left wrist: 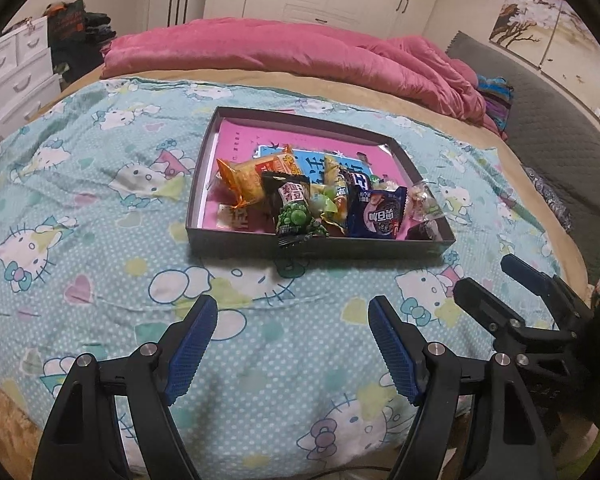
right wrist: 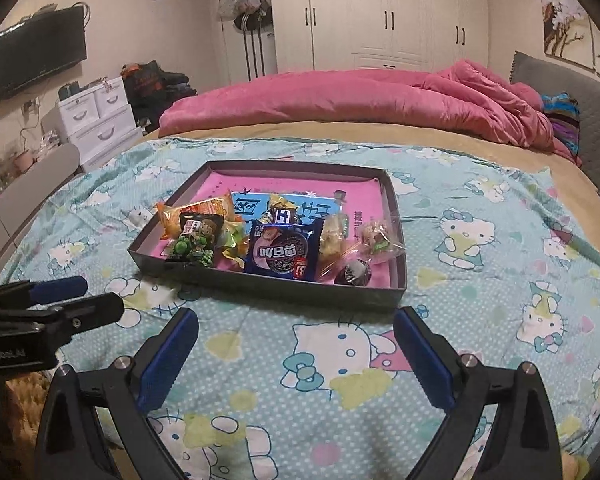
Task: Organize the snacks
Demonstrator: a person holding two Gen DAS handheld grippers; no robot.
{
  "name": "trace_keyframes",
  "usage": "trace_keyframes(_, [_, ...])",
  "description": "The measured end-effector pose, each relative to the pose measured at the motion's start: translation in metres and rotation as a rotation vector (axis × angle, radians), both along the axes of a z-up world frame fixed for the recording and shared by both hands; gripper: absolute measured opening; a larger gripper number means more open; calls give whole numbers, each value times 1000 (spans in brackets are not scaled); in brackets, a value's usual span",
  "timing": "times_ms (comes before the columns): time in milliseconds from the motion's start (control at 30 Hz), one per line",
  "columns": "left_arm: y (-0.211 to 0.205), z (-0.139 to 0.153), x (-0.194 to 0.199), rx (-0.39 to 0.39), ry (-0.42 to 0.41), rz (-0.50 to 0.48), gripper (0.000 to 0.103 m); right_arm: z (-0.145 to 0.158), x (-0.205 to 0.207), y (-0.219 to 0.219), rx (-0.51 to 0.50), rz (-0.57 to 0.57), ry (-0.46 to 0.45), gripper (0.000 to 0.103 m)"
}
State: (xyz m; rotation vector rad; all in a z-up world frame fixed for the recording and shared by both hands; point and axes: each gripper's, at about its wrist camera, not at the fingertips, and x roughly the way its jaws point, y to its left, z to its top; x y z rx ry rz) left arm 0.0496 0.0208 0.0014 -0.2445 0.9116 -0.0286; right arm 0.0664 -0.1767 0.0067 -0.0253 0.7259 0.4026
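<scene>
Left wrist view: left gripper (left wrist: 292, 316) jaws apart, empty.
Right gripper (right wrist: 296, 332): jaws wide apart, empty.
Snacks (right wrist: 260, 240): heaped in tray (right wrist: 260, 280), ahead of both jaws.
Progress: gathered; no sorting evident.

Dim warm indoor light, soft shadows, fisheye-warped edges, dark corners

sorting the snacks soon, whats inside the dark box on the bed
The dark box holds a heap of packets at its near end: an orange bag, a green pea packet, a blue cookie packet and clear-wrapped sweets. Pink printed sheet lines the bottom; anything beneath the heap is hidden.
</scene>
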Motion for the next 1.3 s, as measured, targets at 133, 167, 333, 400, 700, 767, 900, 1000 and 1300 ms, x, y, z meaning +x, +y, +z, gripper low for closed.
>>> trace_keyframes(133, [-1,0,-1,7,-2,2,79,1,-6,-5,12,-6,5,99])
trace_keyframes(167, [-1,0,-1,7,-1,2,79,1,-8,-5,12,-4,11,99])
trace_keyframes(333, [-2,-1,-1,10,1,0,79,-1,-11,-2,9,11,2,99])
trace_keyframes(400, [-2,-1,-1,9,1,-1,79,0,-11,-1,15,12,-4,99])
trace_keyframes(700, [-4,-1,-1,11,0,-1,79,-2,-8,-3,17,4,1,99])
trace_keyframes(767, [-4,-1,-1,10,0,-1,79,-2,-8,-2,14,8,2,99])
trace_keyframes(900, [-4,-1,-1,11,2,-1,79,-3,-9,-2,13,9,0,99])
trace_keyframes(1000, [-4,-2,0,12,9,-2,79,-3,-9,-2,14,9,2,99])
trace_keyframes(1300, [-1,0,0,17,3,-1,79,-4,-9,-1,11,17,1,99])
